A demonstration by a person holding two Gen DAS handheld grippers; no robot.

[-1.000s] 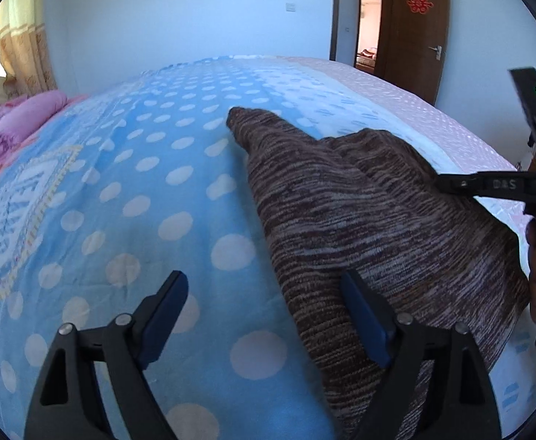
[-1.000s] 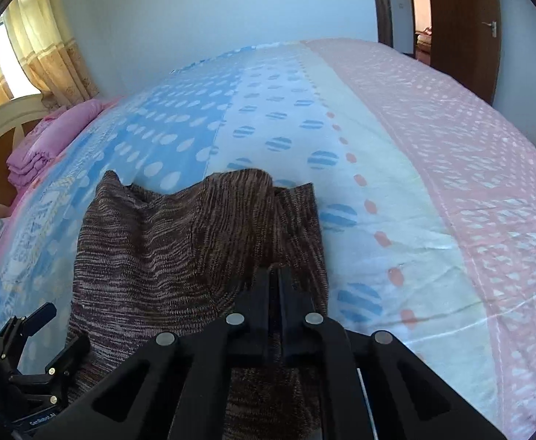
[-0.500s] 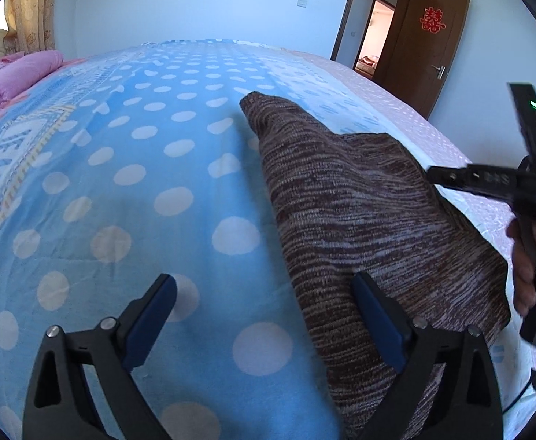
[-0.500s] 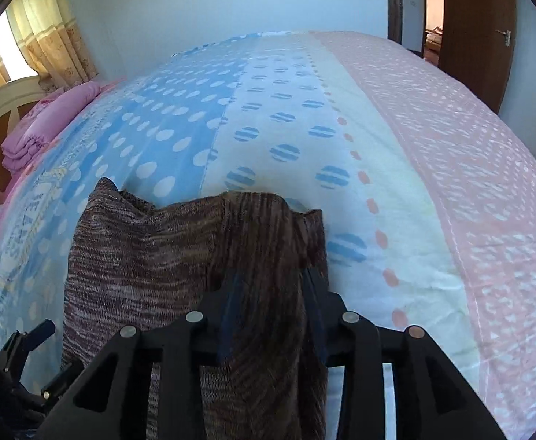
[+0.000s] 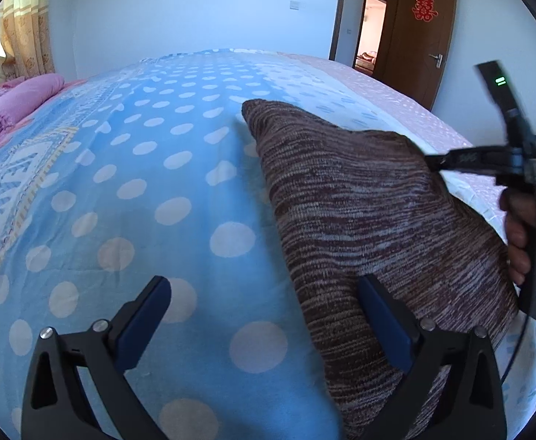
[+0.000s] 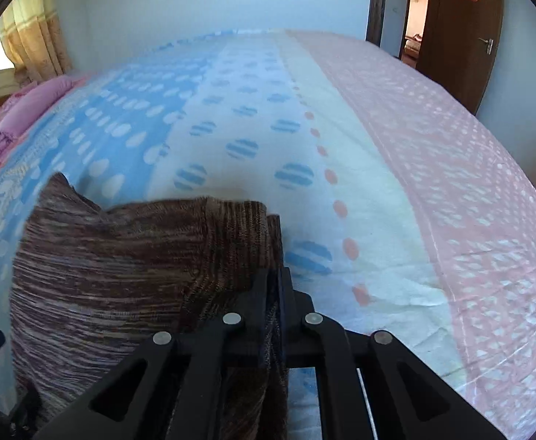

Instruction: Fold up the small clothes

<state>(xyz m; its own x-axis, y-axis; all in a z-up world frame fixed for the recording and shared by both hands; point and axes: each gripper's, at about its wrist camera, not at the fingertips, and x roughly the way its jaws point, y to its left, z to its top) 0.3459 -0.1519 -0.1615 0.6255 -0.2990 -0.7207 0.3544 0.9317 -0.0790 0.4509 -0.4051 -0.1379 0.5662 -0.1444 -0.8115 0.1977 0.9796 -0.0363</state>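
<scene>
R gripper [image 6: 274, 286]: you let go, re-clamped on garment [image 6: 121, 267] edge.
L gripper [image 5: 264, 315]: jaws just widened, nothing pinched; garment under its R finger.
Next: prob lift, fold.

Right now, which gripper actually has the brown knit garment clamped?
The right gripper: its jaws are pinched shut on a fold of the brown knit garment. The left gripper stands wide open over the bedsheet, gripping nothing.
</scene>
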